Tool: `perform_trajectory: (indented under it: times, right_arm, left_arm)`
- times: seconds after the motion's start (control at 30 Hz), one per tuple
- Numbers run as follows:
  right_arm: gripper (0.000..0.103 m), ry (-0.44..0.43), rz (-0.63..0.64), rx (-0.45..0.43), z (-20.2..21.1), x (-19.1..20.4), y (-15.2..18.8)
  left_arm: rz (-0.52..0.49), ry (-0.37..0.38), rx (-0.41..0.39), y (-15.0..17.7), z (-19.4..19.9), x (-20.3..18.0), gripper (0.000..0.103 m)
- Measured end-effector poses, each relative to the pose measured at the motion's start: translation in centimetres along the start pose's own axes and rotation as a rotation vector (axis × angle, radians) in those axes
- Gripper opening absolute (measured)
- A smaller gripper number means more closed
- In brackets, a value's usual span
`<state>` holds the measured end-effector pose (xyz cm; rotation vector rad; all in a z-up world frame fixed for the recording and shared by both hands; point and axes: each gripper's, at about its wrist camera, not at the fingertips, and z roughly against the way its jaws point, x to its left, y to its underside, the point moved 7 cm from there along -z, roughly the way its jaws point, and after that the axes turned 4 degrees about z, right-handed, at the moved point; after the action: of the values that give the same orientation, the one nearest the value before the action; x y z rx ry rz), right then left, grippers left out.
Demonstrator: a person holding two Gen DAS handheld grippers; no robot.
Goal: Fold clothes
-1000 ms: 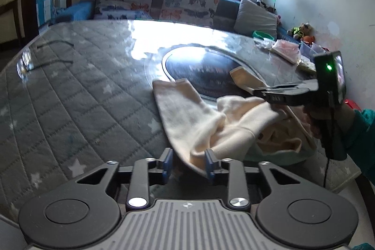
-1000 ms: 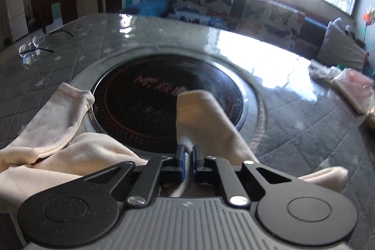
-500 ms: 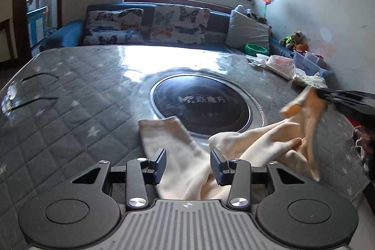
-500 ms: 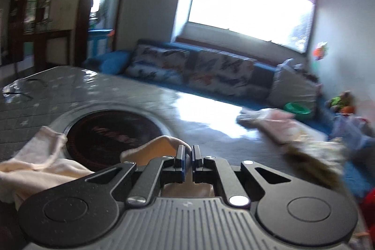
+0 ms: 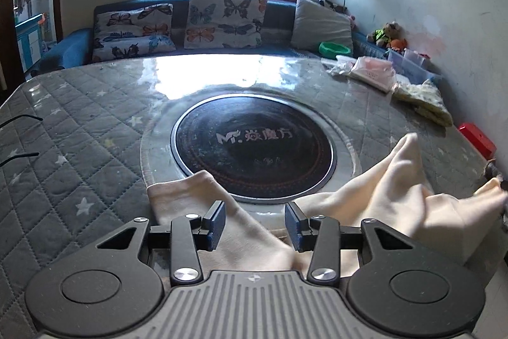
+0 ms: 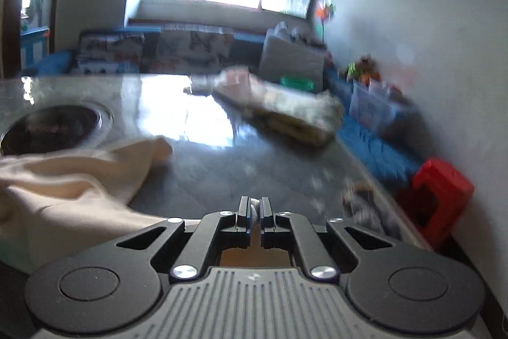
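Note:
A cream garment (image 5: 390,205) lies crumpled on the near edge of the quilted grey table (image 5: 79,123), one sleeve end by the black round hob (image 5: 254,145). My left gripper (image 5: 254,224) is open just above the cloth near that sleeve, holding nothing. My right gripper (image 6: 254,208) is shut on a pinch of the cream garment (image 6: 79,180) and stretches it to the right; the cloth trails off to the left in the blurred right wrist view. At the right edge of the left wrist view the pulled corner (image 5: 495,189) shows.
Folded clothes and bags (image 5: 374,72) lie at the table's far right. A sofa with butterfly cushions (image 5: 222,21) stands behind the table. A red stool (image 6: 441,183) and blue bins (image 6: 374,107) stand by the right wall. A black cable (image 5: 19,119) lies at the left.
My right gripper has swung far to the right, pulling the garment's end with it. My left gripper has opened wider and pulled back toward the near sleeve.

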<state>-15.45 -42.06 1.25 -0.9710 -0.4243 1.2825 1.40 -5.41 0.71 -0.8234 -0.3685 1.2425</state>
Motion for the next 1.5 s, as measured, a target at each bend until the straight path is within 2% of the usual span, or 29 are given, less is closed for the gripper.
perform_trajectory:
  times: [0.1,0.27,0.43,0.63,0.77,0.9,1.0,1.1,1.2,1.23,1.27,1.37,1.5]
  right_arm:
    - [0.008,-0.001,-0.022,0.029,-0.2,-0.5,0.8]
    - [0.019,-0.035,-0.052,-0.041,0.3,-0.7,-1.8]
    - [0.03,-0.212,-0.054,-0.053,-1.6,2.4,-4.7]
    - [0.038,-0.328,-0.098,-0.033,-5.5,4.8,-6.9]
    - [0.042,-0.371,-0.121,-0.006,-7.9,5.8,-7.8]
    - [0.043,-0.409,-0.158,0.028,-10.4,6.9,-8.5]
    - [0.043,-0.428,-0.193,0.056,-12.0,7.6,-8.7]
    - [0.041,-0.428,-0.215,0.089,-13.6,8.4,-8.4]
    - [0.026,-0.431,-0.206,0.103,-14.3,9.0,-8.2]
    - [0.015,-0.429,-0.199,0.102,-14.3,9.1,-8.1]
    - [0.011,-0.426,-0.19,0.097,-14.3,9.2,-8.1]
    - [0.004,-0.422,-0.179,0.063,-13.3,8.7,-8.2]
    - [0.004,-0.386,-0.122,0.039,-11.7,7.8,-7.5]
  left_arm:
    - [-0.004,0.011,0.014,0.0,-0.5,-0.4,0.045]
    - [-0.05,0.064,0.041,-0.5,-2.1,-2.1,0.045]
    - [-0.078,0.067,0.092,0.1,-4.5,-3.4,0.045]
    - [-0.084,0.135,0.117,0.2,-6.0,-4.8,0.045]
    - [-0.1,0.149,0.142,0.4,-7.1,-5.4,0.043]
    - [-0.123,0.165,0.141,0.5,-7.5,-6.0,0.021]
    - [-0.125,0.173,0.126,0.3,-7.4,-6.2,0.016]
    - [-0.089,0.196,0.084,-0.7,-6.5,-6.0,0.015]
    - [-0.081,0.266,0.014,-1.7,-4.4,-6.6,0.015]
    - [-0.105,0.294,-0.013,-1.7,-3.5,-7.2,0.015]
    - [-0.134,0.321,-0.039,-1.5,-2.5,-7.8,0.015]
    - [-0.26,0.418,-0.111,-0.2,0.5,-10.1,0.015]
    - [-0.399,0.54,-0.087,3.4,2.1,-12.8,0.015]
